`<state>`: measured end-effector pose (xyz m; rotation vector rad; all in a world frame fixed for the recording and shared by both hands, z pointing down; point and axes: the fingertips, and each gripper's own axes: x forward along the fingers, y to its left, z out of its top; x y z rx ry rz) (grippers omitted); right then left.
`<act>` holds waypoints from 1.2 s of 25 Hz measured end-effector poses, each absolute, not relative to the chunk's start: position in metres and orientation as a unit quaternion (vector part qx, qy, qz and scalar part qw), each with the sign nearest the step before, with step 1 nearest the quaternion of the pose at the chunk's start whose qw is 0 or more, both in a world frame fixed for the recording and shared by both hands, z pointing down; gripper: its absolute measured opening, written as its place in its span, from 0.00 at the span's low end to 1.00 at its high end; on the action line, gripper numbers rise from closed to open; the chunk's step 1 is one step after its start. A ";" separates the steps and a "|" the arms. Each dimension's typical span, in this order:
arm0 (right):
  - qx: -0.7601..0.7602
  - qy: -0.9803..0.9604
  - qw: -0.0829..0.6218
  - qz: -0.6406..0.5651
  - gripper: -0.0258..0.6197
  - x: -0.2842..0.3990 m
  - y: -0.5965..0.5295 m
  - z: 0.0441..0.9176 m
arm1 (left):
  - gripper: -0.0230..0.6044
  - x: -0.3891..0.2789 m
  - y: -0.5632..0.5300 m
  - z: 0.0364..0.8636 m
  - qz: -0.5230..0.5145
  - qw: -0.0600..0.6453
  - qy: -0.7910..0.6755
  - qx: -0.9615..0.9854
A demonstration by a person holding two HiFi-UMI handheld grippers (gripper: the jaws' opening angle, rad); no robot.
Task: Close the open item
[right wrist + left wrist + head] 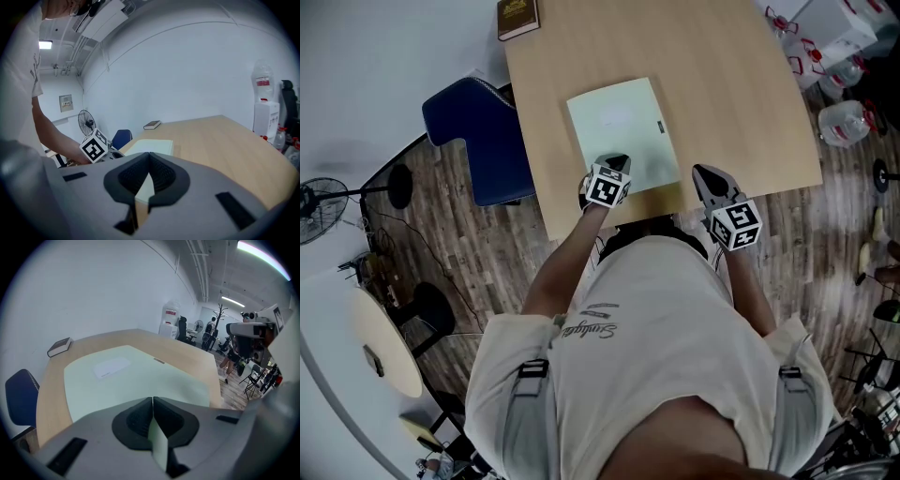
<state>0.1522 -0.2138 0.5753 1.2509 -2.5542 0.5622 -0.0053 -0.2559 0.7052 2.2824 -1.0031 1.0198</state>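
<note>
Wooden table (741, 112) — green folder (623, 131) flat; left gripper (617, 161), right gripper (705, 172), fingers (133, 420) together

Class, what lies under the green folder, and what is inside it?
The folder rests flat on the wooden table, which shows on either side of it. Its cover is down, so any contents are hidden.

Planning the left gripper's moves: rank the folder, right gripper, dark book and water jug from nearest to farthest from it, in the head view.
1. Folder, near edge pinched in the left gripper.
2. Right gripper, beside it, by the table's near edge.
3. Dark book, table's far left corner.
4. Water jug, on the floor, far right.
</note>
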 end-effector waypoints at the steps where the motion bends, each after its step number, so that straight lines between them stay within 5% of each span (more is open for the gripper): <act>1: 0.427 -0.876 0.121 0.191 0.03 0.151 -0.215 0.574 | 0.06 -0.006 -0.256 0.704 0.364 0.227 -0.365 0.826; 15: 0.394 -0.894 0.125 0.171 0.03 0.129 -0.228 0.564 | 0.06 -0.027 -0.241 0.664 0.261 0.280 -0.395 0.835; 30: 0.349 -0.924 0.132 0.088 0.03 0.089 -0.257 0.501 | 0.06 -0.051 -0.258 0.525 0.139 0.175 -0.447 0.866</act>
